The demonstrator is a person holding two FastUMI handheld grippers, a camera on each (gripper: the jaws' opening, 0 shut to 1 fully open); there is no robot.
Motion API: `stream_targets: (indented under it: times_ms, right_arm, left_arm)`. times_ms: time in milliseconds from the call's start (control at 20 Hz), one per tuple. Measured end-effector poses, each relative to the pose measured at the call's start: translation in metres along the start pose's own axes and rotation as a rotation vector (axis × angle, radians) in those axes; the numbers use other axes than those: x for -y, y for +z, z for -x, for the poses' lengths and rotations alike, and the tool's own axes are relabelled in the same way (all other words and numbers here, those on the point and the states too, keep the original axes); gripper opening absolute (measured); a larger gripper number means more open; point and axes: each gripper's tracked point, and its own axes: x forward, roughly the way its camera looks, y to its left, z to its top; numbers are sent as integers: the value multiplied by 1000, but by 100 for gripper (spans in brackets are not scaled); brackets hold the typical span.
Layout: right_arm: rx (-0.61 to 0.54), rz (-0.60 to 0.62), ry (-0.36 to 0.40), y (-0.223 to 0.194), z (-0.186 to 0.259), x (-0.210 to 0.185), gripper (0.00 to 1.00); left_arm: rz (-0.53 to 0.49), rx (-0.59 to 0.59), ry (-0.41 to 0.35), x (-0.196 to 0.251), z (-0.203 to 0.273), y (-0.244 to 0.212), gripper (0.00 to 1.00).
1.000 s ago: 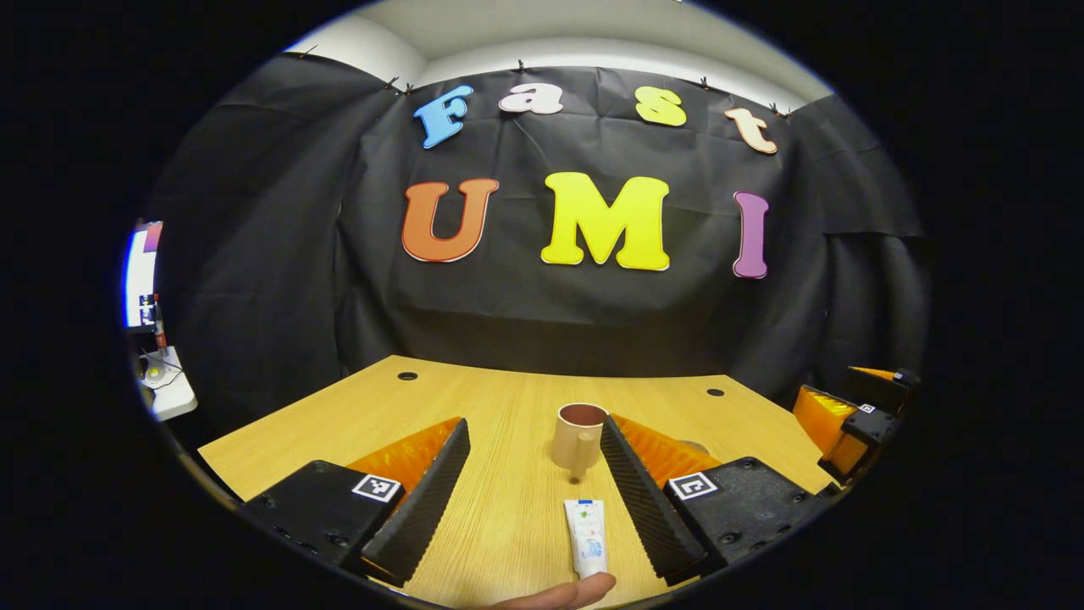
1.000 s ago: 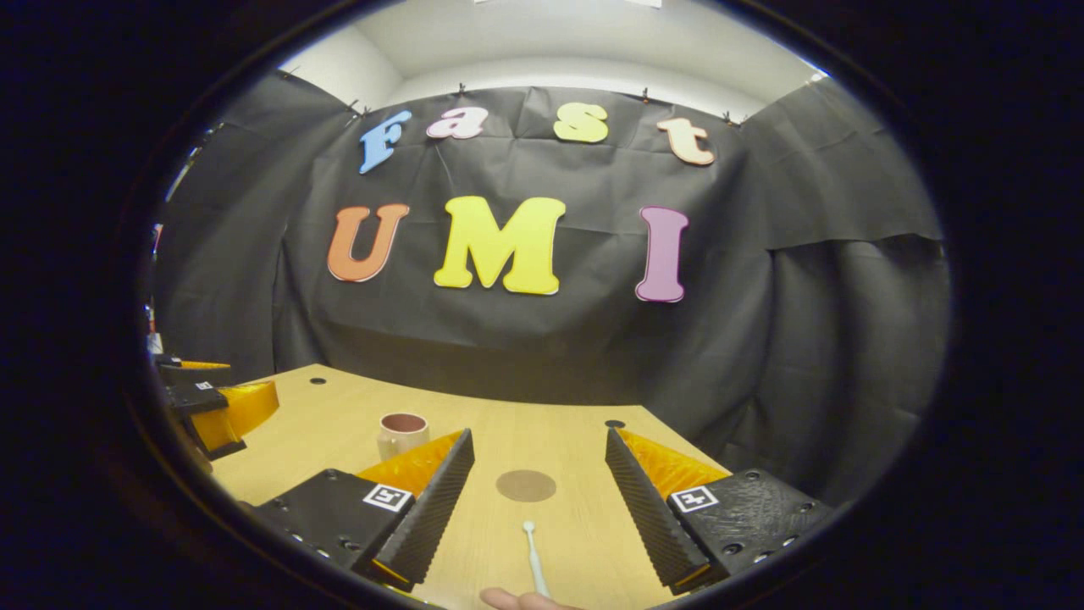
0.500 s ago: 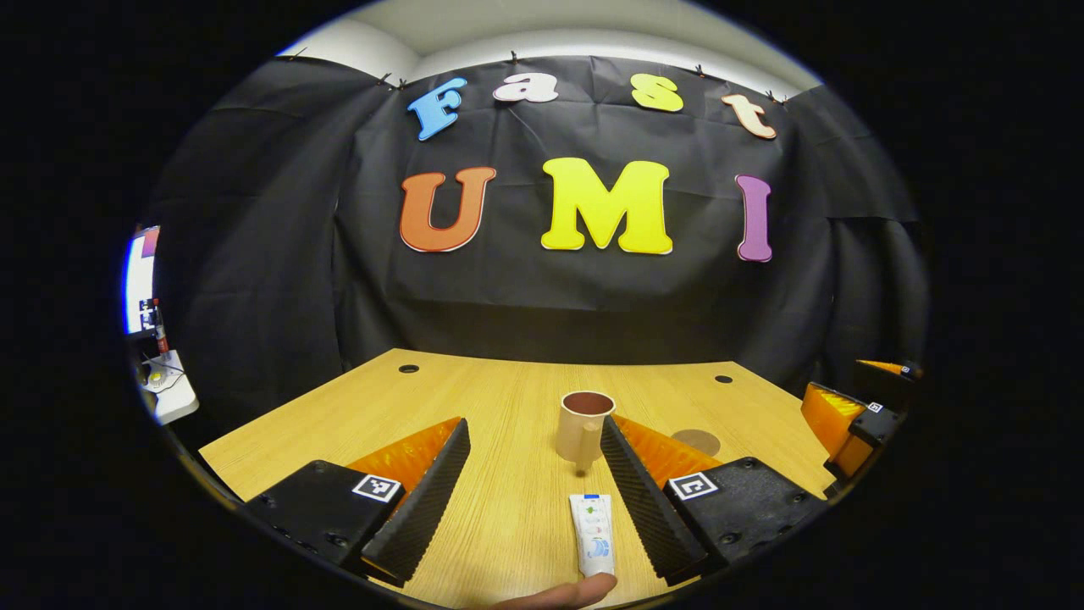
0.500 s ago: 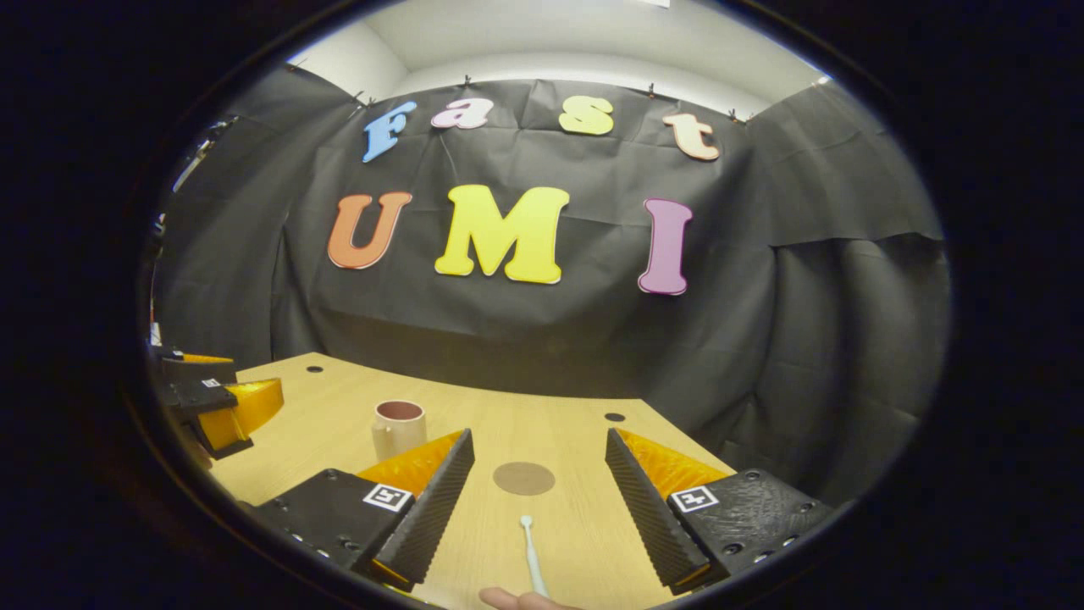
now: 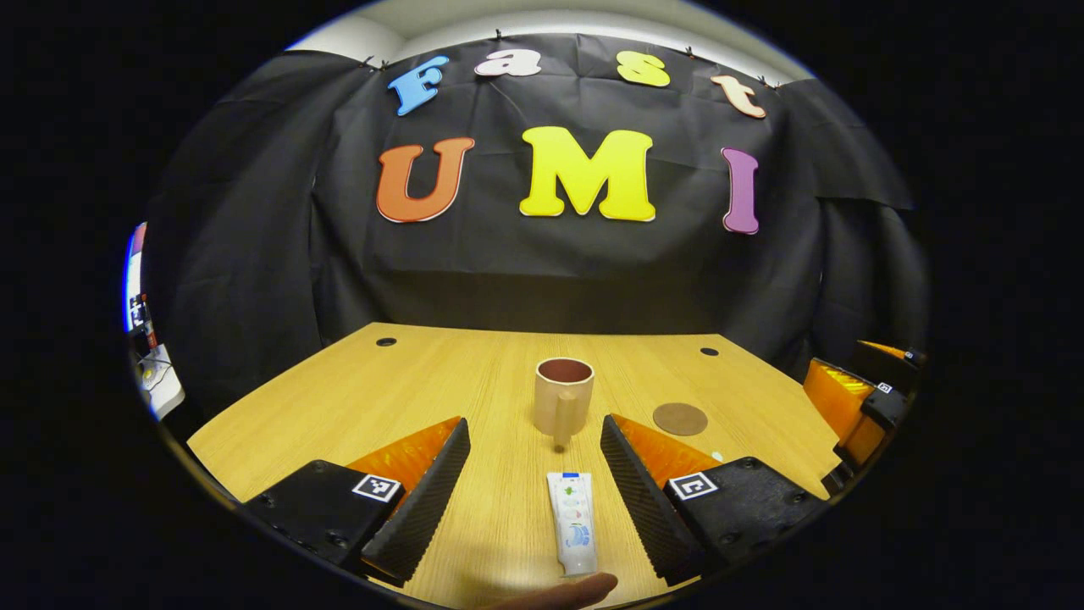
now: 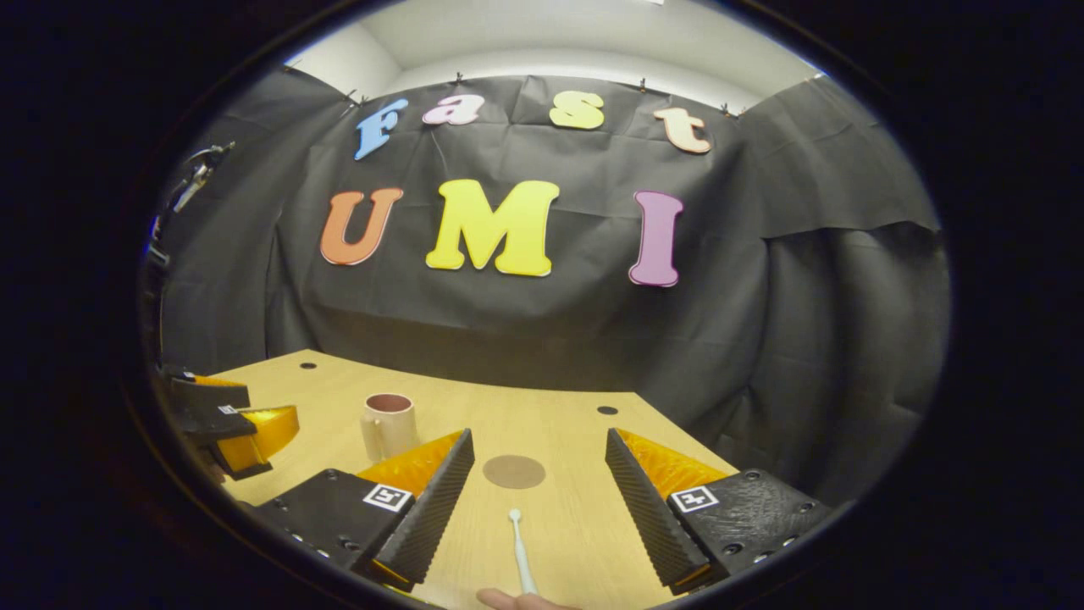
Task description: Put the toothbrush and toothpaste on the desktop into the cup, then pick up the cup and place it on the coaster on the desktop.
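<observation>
A white toothpaste tube [image 5: 572,521] lies flat on the wooden desk, between the fingers of my open left gripper [image 5: 535,449]. Beyond it stands a beige cup [image 5: 562,396] with its handle toward me, and a round brown coaster [image 5: 679,418] lies to the cup's right. In the right gripper view a white toothbrush [image 6: 518,551] lies on the desk between the fingers of my open right gripper [image 6: 539,462], pointing at the coaster [image 6: 513,471]. The cup [image 6: 387,423] stands to the left there. Neither gripper touches anything.
The wooden desk [image 5: 423,390] ends at the black cloth wall, with small cable holes [image 5: 386,341] near its back edge. A fingertip [image 5: 567,591] shows at the bottom edge of the left gripper view, another [image 6: 517,600] in the right. A side table with clutter [image 5: 157,381] stands off the desk's left.
Both grippers have tilted downward, the left one more; the cup, coaster and toothpaste sit higher in the left gripper view. Both stay open and the objects have not moved.
</observation>
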Motion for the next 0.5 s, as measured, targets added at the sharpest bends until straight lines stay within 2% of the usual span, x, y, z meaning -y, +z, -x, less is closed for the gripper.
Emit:
stream_targets:
  times_ms: [150,300,500]
  right_arm:
    - [-16,5,-4,-9,-2,5,96]
    - [-24,19,-4,-17,-2,11,95]
    - [-32,32,-17,-27,-2,21,96]
  left_arm:
    - [3,-77,-20,13,-5,-24,99]
    - [-20,-134,-5,15,-11,-44,99]
    - [1,-220,-16,28,-16,-72,99]
